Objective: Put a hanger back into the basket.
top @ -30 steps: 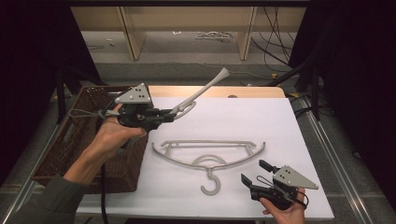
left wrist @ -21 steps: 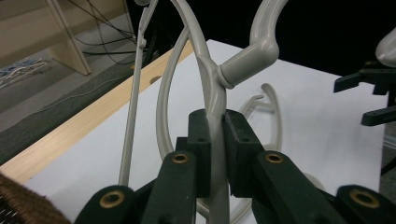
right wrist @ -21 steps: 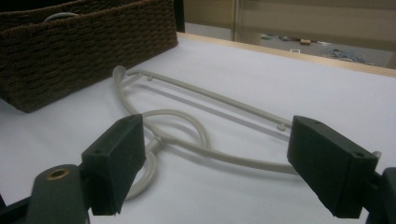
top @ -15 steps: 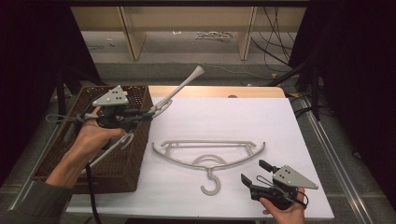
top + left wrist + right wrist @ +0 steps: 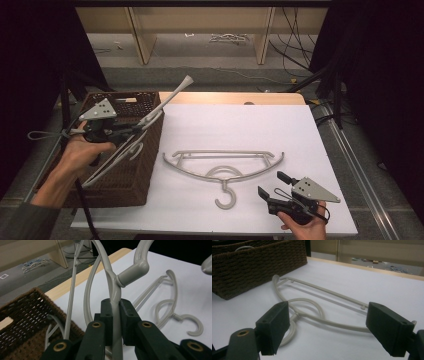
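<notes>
My left gripper [image 5: 136, 128] is shut on the neck of a grey plastic hanger [image 5: 170, 100] and holds it tilted over the brown wicker basket [image 5: 120, 189] at the table's left. One arm of this hanger points up and back, and the other dips into the basket. In the left gripper view the jaws [image 5: 115, 308] pinch the held hanger [image 5: 131, 273] just below its hook. A second grey hanger [image 5: 225, 169] lies flat on the white table top, hook toward me. My right gripper [image 5: 274, 186] rests open near the front edge, just right of that hook, and faces the lying hanger [image 5: 324, 293].
The white table top [image 5: 240, 125] has a wooden strip along its back edge [image 5: 235, 97]. The basket [image 5: 249, 265] stands at the left edge of the table. Behind the table are wooden shelf legs and cables on the floor. Dark stands flank both sides.
My left hand has carried the held hanger left and down, from the table's left part to above the basket. The right gripper and the lying hanger have not moved.
</notes>
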A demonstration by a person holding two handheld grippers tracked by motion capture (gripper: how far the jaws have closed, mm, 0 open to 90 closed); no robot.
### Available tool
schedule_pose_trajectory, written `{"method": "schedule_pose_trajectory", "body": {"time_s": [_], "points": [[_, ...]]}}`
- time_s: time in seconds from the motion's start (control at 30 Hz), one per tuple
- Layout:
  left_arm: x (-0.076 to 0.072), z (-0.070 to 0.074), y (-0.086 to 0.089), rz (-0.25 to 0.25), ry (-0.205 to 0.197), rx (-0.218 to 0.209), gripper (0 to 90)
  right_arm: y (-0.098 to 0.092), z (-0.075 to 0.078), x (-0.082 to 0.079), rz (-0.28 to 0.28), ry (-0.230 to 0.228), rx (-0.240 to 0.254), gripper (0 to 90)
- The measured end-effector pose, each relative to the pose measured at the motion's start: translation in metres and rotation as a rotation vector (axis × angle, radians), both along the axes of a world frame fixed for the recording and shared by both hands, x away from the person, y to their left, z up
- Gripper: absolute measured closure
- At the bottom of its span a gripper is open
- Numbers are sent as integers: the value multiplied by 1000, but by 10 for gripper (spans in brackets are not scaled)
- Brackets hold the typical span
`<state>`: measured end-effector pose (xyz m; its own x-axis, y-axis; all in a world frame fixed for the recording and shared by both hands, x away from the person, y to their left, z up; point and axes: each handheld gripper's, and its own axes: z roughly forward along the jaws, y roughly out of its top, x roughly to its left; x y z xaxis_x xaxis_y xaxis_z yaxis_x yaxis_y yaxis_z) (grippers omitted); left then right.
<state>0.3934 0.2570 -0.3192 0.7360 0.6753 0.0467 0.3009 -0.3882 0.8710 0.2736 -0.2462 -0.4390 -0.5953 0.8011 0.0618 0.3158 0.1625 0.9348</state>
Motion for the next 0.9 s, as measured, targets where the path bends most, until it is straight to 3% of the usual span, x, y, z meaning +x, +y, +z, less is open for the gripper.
{"method": "schedule_pose_trajectory", "body": {"time_s": [0.33,0.9], "points": [[-3,-9,32,35,-14,21,818,1,-1,1,3,2,11,202],[-4,-31,65,78,-30,49,818,0,-1,0,-4,5,0,202]]}}
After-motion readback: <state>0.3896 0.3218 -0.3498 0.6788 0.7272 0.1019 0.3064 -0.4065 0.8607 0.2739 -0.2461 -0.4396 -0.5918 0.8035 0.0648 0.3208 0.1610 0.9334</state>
